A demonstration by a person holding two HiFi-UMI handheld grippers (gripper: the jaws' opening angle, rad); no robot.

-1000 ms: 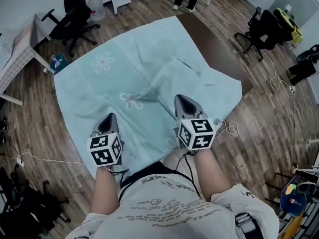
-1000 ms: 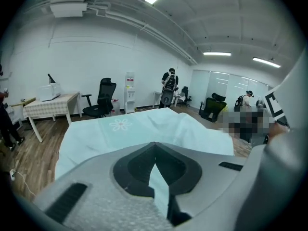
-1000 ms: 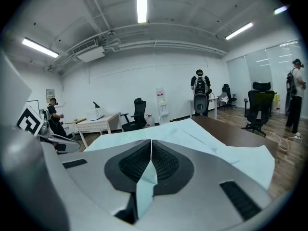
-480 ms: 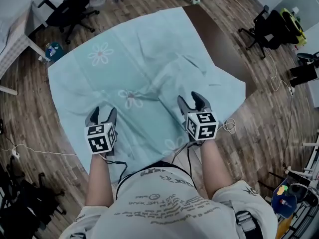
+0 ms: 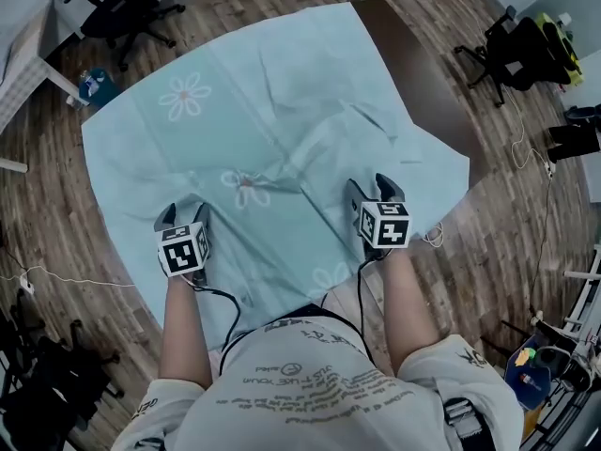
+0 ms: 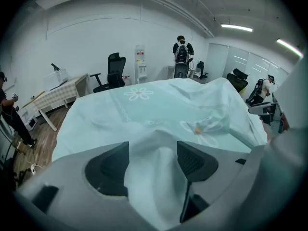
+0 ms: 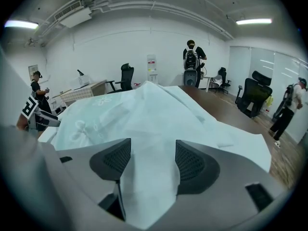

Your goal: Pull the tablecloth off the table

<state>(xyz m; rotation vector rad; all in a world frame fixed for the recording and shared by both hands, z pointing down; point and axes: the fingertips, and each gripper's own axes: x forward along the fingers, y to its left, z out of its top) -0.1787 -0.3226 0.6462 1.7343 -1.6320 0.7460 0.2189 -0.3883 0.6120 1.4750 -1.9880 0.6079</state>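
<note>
My left tool (image 5: 185,214) and right tool (image 5: 372,189) had just been opening and stood open. A fold of the flowered tablecloth (image 5: 272,92) lay loose between each tool's jaws.

seen from above, we hold a two-jaw gripper in each hand. our bare left forearm (image 5: 183,332) and right forearm (image 5: 410,299) reach forward and down from our torso (image 5: 305,383). our left gripper (image 5: 185,212) is on the left, with its marker cube (image 5: 182,249) facing up at us. our right gripper (image 5: 373,184) is on the right, slightly farther forward. both point forward and downward. the jaws of each gripper have just been opening and now stand wide apart. a fold of the tablecloth (image 6: 155,177) lies loose between each pair, and the pads do not press it.
</note>
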